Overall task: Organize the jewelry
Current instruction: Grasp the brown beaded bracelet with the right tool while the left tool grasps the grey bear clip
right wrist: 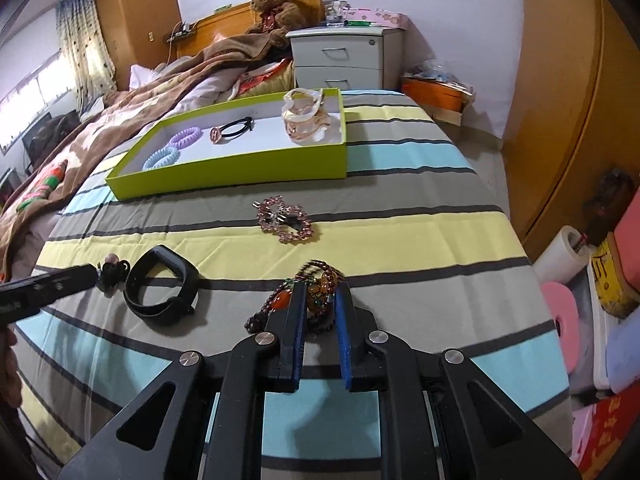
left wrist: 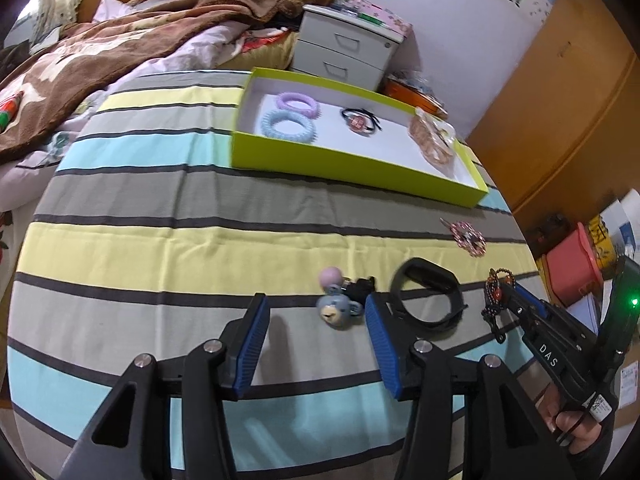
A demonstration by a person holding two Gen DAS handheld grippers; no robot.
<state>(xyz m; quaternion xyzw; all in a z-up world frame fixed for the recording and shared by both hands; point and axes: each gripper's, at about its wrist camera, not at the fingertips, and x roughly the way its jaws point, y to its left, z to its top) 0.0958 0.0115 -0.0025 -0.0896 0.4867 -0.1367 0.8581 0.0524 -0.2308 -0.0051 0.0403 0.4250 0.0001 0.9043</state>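
Note:
My right gripper (right wrist: pixel 319 294) is shut on a dark beaded bracelet with orange stones (right wrist: pixel 316 280), just above the striped bedspread; it also shows in the left wrist view (left wrist: pixel 494 292). My left gripper (left wrist: pixel 316 308) is open above the bed, with a blue bear hair tie (left wrist: pixel 334 310) between its fingers. A black wristband (left wrist: pixel 426 300) lies to the right of that, also in the right wrist view (right wrist: pixel 162 292). A pink beaded hair clip (right wrist: pixel 286 220) lies nearer the green tray (right wrist: pixel 240 170), which holds coil hair ties (right wrist: pixel 176 146), a black hair tie (right wrist: pixel 232 130) and a bagged item (right wrist: pixel 306 122).
A brown blanket (right wrist: pixel 80 140) is heaped on the left of the bed. A white nightstand (right wrist: pixel 340 58) and a teddy bear (right wrist: pixel 276 10) stand behind the tray. Storage boxes and paper rolls (right wrist: pixel 560 320) crowd the floor to the right of the bed.

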